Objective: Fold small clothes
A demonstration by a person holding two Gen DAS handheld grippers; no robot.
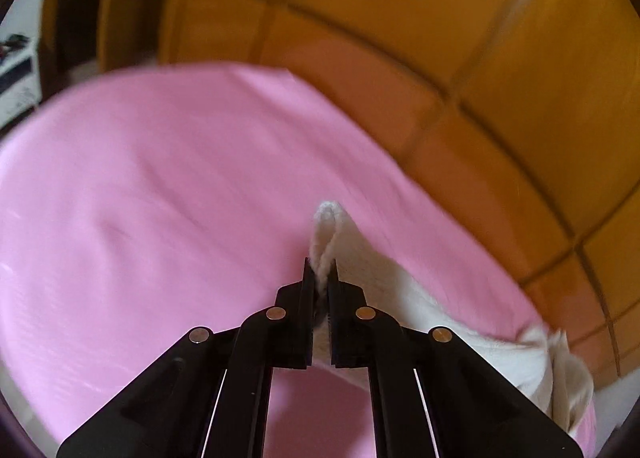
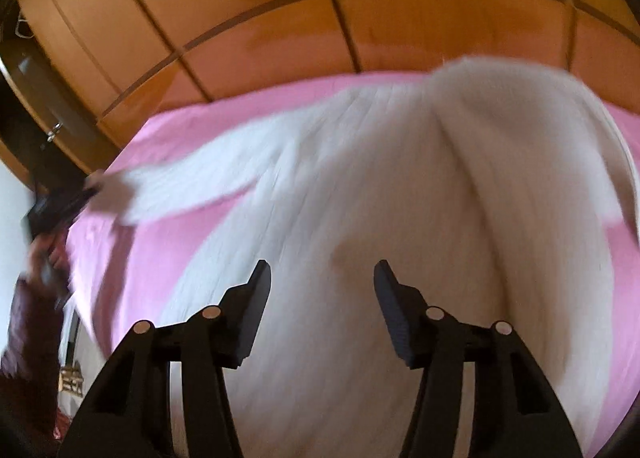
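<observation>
Clearly the left gripper (image 1: 320, 270) is pinching a corner of the white garment (image 2: 360, 185), lifting it off the pink sheet (image 1: 140, 177) to carry a fold across; the right gripper (image 2: 320, 278) hangs spread above the garment's middle, holding nothing

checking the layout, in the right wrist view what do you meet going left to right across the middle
The person's hand with the left gripper → the garment's stretched-out white sleeve → the pink bed sheet showing under it → the main body of the white garment.
</observation>
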